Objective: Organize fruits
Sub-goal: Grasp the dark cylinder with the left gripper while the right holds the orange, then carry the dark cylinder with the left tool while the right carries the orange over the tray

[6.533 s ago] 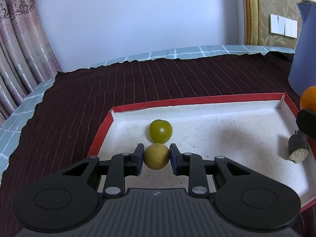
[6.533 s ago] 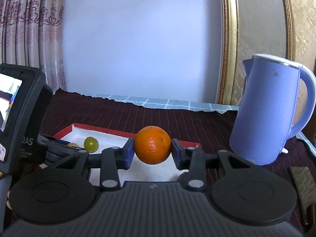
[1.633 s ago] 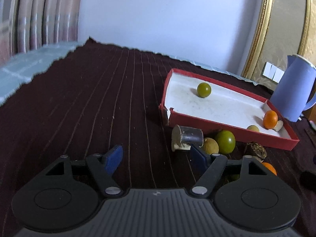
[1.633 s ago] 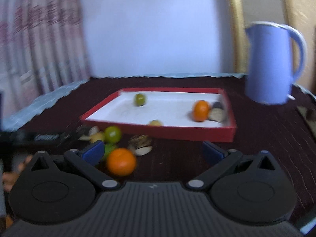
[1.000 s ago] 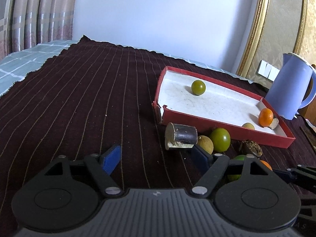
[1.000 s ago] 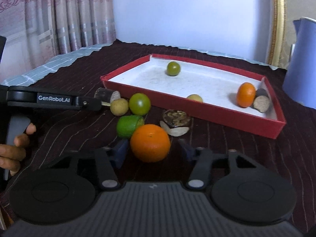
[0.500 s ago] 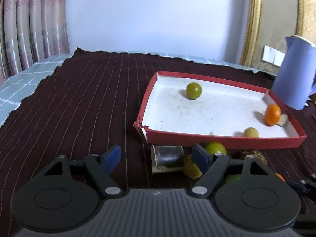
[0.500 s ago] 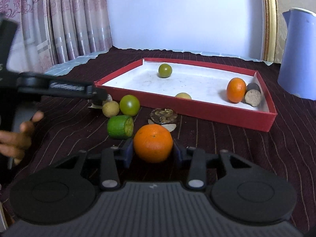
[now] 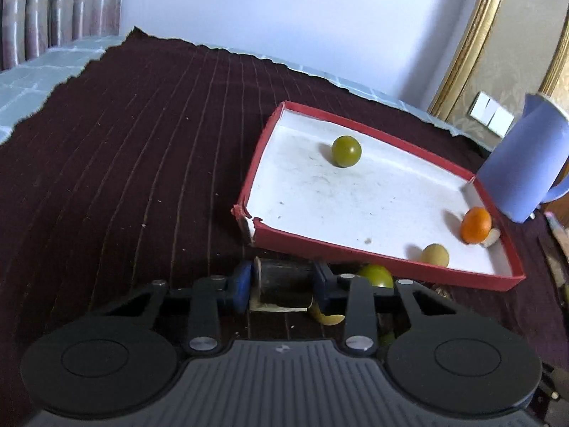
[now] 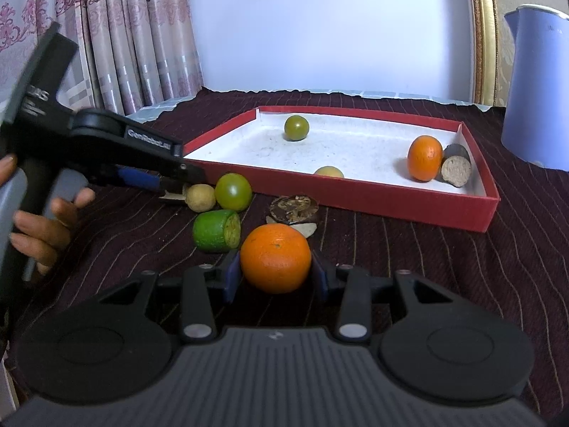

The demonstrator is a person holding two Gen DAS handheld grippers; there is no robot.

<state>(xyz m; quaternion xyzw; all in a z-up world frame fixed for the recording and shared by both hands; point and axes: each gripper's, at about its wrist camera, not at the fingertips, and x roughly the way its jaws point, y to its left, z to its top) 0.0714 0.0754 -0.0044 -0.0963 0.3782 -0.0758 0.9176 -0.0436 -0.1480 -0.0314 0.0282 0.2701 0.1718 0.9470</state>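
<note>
A red tray (image 9: 387, 253) (image 10: 373, 197) with a white floor holds a green round fruit (image 9: 346, 151) (image 10: 296, 127), a small orange (image 9: 476, 225) (image 10: 424, 157), a tan fruit (image 9: 434, 254) (image 10: 329, 172) and a dark cut piece (image 10: 456, 165). My left gripper (image 9: 283, 281) is shut on a dark cylindrical piece (image 9: 284, 277) just in front of the tray's near wall. My right gripper (image 10: 275, 275) is shut on a large orange (image 10: 275, 257) on the cloth. The left gripper also shows in the right wrist view (image 10: 167, 183).
On the dark striped cloth (image 9: 124, 163) in front of the tray lie a cut lime (image 10: 216, 230), a green fruit (image 10: 233, 192) (image 9: 377, 273), a tan fruit (image 10: 201, 197) and a brown shell-like piece (image 10: 293, 210). A lilac kettle (image 10: 538, 85) (image 9: 522, 163) stands right of the tray.
My left gripper has moved in and closed on the dark cylindrical piece. My right gripper has closed on the large orange, which earlier lay between open fingers.
</note>
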